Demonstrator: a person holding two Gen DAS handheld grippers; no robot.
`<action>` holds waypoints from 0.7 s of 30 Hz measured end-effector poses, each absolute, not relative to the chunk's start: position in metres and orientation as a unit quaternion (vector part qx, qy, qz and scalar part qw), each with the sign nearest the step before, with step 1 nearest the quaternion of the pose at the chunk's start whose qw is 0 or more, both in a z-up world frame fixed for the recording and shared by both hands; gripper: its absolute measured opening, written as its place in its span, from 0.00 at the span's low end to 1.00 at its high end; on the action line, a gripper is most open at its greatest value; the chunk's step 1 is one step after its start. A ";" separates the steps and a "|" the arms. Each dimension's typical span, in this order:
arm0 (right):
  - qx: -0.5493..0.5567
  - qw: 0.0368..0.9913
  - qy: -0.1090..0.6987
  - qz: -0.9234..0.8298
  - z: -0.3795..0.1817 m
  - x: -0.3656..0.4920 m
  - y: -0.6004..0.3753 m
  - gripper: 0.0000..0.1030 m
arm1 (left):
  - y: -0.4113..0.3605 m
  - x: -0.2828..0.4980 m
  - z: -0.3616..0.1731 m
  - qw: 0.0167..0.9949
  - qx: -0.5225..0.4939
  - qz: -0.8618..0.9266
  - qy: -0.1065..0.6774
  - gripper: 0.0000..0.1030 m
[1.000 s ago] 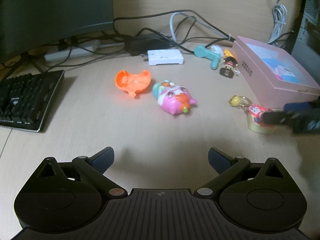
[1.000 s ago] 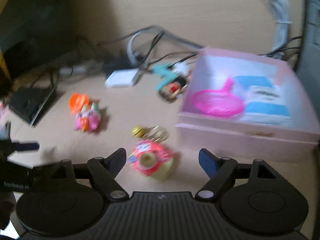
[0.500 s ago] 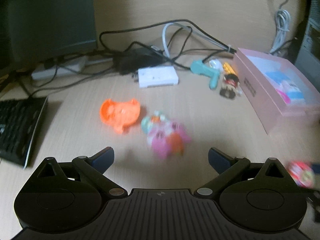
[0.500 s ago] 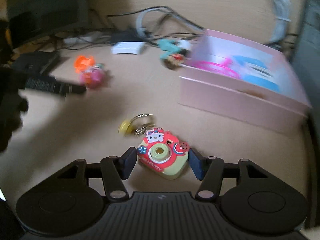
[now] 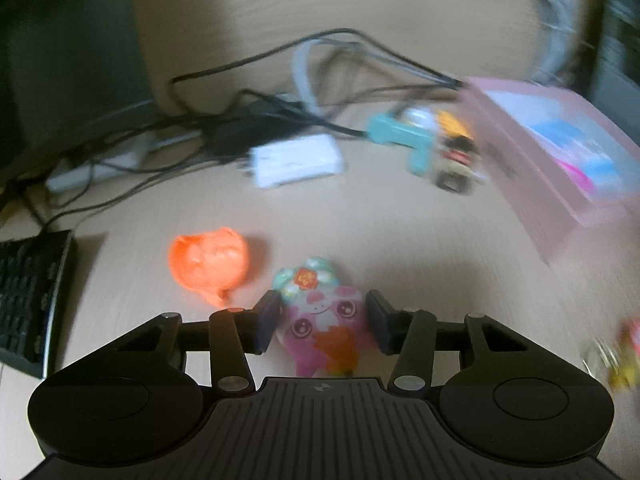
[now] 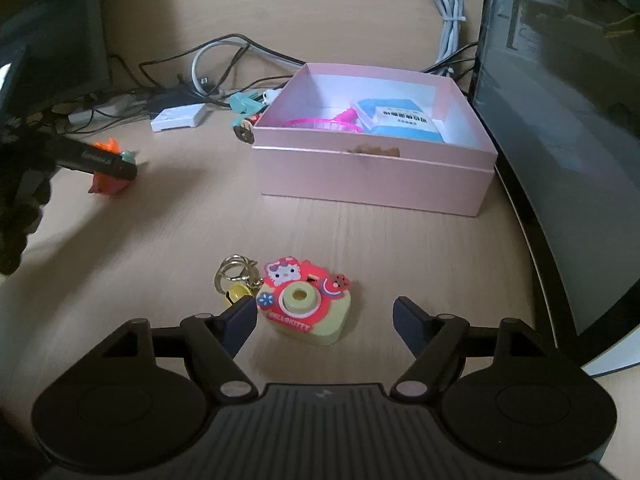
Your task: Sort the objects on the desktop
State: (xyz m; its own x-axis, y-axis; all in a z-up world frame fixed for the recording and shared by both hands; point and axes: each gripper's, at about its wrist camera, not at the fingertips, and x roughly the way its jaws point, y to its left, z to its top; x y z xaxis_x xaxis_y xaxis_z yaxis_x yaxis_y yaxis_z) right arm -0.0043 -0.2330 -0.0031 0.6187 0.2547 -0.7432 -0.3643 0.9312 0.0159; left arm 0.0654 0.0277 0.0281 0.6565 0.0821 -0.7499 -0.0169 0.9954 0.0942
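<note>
Two handheld grippers work over a pale wooden desk (image 6: pixel 160 232). The left gripper (image 5: pixel 322 320) has its jaws closing around a pink cartoon toy (image 5: pixel 324 316) with a teal top and an orange patch; the dark pads sit right against the toy's two sides, though blur hides whether they press on it yet. An orange toy (image 5: pixel 208 264) lies just beside it on the left. A black keyboard (image 5: pixel 28 300) shows at the left edge.

The right gripper (image 6: pixel 324 314) has its jaws opening. Between them on the desk lies a red and yellow camera keychain (image 6: pixel 306 306), closer to the left finger, well clear of the right one. Its metal rings and a small yellow bell (image 6: pixel 236 280) trail off to its left.

Behind it stands an open pink box (image 6: pixel 372 176) holding a pink net scoop (image 6: pixel 324 122) and a blue packet (image 6: pixel 400 120). A teal toy (image 6: pixel 242 106) and a white adapter (image 6: pixel 178 118) lie to the left of the box, among tangled cables (image 6: pixel 224 54). A dark computer case (image 6: pixel 568 120) stands on the right.
</note>
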 end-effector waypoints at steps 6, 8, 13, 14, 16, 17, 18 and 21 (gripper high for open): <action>-0.090 0.892 0.403 0.186 -0.005 -0.010 -0.225 0.83 | -0.011 0.004 0.030 0.901 0.078 -0.132 0.406 0.59; -0.096 0.890 0.405 0.187 -0.007 -0.009 -0.222 0.83 | -0.017 -0.011 0.028 0.904 0.104 -0.129 0.394 0.72; -0.111 0.884 0.407 0.203 -0.009 -0.008 -0.215 0.84 | -0.002 -0.022 0.027 0.909 0.118 -0.073 0.392 0.81; -0.113 0.883 0.406 0.206 -0.009 -0.008 -0.212 0.84 | 0.003 -0.022 0.028 0.911 0.117 -0.058 0.392 0.85; -0.119 0.881 0.405 0.213 -0.010 -0.009 -0.209 0.87 | 0.013 -0.023 0.030 0.913 0.116 -0.032 0.390 0.87; -0.120 0.881 0.405 0.215 -0.010 -0.009 -0.208 0.88 | 0.017 -0.025 0.032 0.914 0.110 -0.026 0.390 0.88; -0.121 0.880 0.406 0.216 -0.010 -0.009 -0.207 0.88 | 0.020 -0.026 0.034 0.915 0.099 -0.024 0.391 0.89; -0.124 0.878 0.408 0.219 -0.011 -0.008 -0.207 0.88 | 0.025 -0.026 0.038 0.915 0.056 -0.043 0.398 0.92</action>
